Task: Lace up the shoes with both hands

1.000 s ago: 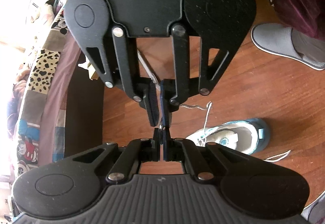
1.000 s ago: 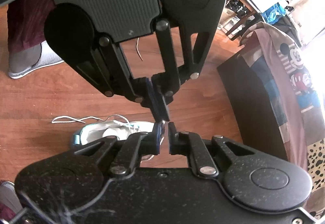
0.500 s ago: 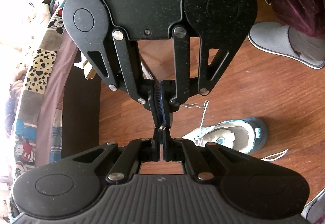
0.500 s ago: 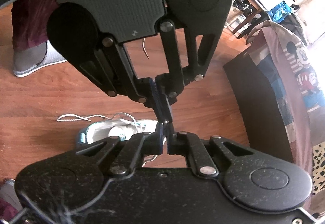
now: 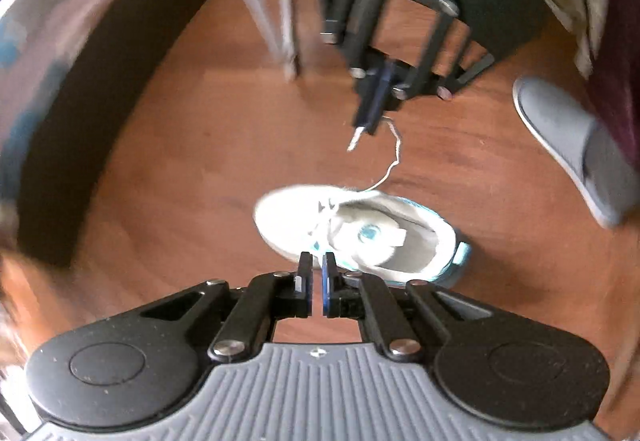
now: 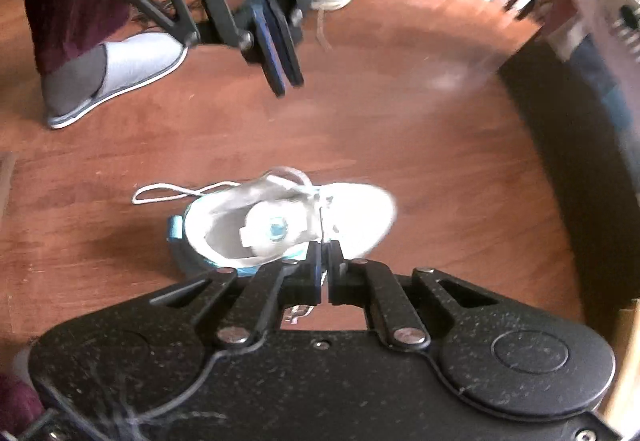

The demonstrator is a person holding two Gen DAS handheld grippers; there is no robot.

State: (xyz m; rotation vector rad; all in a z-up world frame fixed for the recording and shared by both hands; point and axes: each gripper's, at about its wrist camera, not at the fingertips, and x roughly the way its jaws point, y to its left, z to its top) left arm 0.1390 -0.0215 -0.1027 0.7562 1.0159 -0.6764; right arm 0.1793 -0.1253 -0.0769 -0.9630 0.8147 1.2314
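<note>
Two grippers hang over one white sneaker lying on its side on the wooden floor, toe to the left and teal heel to the right in the left wrist view. The right gripper, seen far from that camera, is clamped on a lace end: the white tip pokes out below its pads and the lace runs slack down to the eyelets. In its own view the right gripper has its pads together with a thin white strand rising between them from the shoe's throat. The left gripper has its pads nearly touching, and I see nothing pinched between them; the second lace loop lies loose on the floor beyond the heel.

To do this step well, I would keep the right grip close to the stiff tip so it can be steered, and bring it down toward the next free eyelet on the throat. The left gripper should likely steady the tongue or eyelet flap, or collect the loose loop. Slack matters: pulling hard could drag the light shoe across the floor. Motion blur hides the individual eyelets, so which hole is next I cannot tell. A grey slipper sits well apart to the right.
</note>
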